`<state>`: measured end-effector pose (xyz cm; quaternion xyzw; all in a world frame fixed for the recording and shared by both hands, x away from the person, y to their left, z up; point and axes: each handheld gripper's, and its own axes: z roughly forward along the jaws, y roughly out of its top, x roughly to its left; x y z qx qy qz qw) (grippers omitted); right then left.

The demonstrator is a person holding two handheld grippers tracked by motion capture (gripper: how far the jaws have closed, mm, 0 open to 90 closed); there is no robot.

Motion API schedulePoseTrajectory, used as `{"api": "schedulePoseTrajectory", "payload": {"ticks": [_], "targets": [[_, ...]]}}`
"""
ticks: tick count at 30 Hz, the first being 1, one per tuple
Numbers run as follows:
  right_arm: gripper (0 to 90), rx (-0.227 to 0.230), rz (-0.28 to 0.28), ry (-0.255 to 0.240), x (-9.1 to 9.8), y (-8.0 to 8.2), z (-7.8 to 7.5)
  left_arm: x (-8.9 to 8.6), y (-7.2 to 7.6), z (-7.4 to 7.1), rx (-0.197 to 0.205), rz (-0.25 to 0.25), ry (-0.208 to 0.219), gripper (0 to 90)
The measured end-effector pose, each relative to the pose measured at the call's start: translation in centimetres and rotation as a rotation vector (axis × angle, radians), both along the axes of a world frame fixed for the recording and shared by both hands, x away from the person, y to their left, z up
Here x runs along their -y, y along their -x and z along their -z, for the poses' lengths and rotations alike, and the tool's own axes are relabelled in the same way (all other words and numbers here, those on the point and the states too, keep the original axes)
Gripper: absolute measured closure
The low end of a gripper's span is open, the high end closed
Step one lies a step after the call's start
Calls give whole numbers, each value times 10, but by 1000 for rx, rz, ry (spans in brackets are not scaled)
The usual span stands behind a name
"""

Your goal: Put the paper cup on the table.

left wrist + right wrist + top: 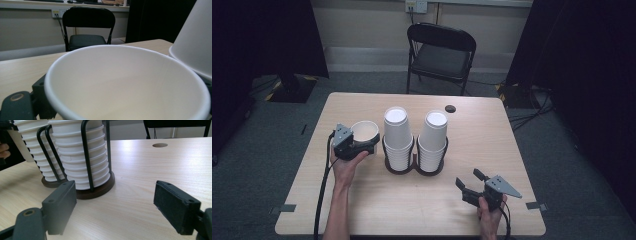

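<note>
A single white paper cup (pixel 364 131) stands mouth up at the table's left, just left of the cup stacks, with my left gripper (pixel 362 145) shut on its wall. In the left gripper view the cup's open mouth (pixel 125 82) sits close up, and one black jaw presses its left side. Two stacks of upside-down white cups (pixel 398 137) (pixel 433 140) sit in black wire holders on dark round bases at the table's middle. My right gripper (pixel 472 182) rests near the front right, open with nothing between its pads (pixel 60 205), pointing at the nearer stack (pixel 82 157).
The light wooden table (pixel 472 150) has a round hole (pixel 450 108) near its far edge. A black folding chair (pixel 441 52) stands behind it. Tape marks (pixel 536 205) lie at the front corners. Dark curtains hang at both sides.
</note>
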<state>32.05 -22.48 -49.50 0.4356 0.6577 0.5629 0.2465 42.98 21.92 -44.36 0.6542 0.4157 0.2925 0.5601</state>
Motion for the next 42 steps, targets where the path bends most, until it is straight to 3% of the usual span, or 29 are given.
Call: {"api": "schedulePoseTrajectory", "payload": {"ticks": [7, 14, 17, 21, 25, 33, 34, 35, 38, 41, 42], "targets": [[182, -8, -22, 1, 1, -2, 0, 1, -6, 10, -5, 5, -62, 85], [185, -9, -34, 10, 0, -2, 0, -2, -10, 22, -42, -3, -85, 83], [186, -12, -36, 9, 0, -2, 0, -3, -11, 28, -44, -8, -96, 82], [188, -19, -42, 4, 0, -3, 0, -7, -9, 33, -43, -22, -77, 87], [189, -19, -44, 4, 0, -3, 0, -6, -7, 34, -54, -30, -101, 92], [189, -21, -44, 9, -1, -2, 0, -3, -8, 39, -103, -37, -142, 118], [189, -20, -44, 9, -1, -2, 0, -3, -8, 38, -108, -33, -173, 120], [189, -23, -45, 9, -1, -2, 0, -2, -8, 38, -107, -38, -178, 121], [189, -24, -45, 8, -1, -2, 0, -4, -8, 41, -140, -31, -173, 131], [189, -25, -46, 7, -1, -2, 0, -3, -5, 41, -170, -39, -224, 145], [189, -27, -48, 6, -1, -2, 0, -3, -3, 41, -173, -43, -219, 147]]}}
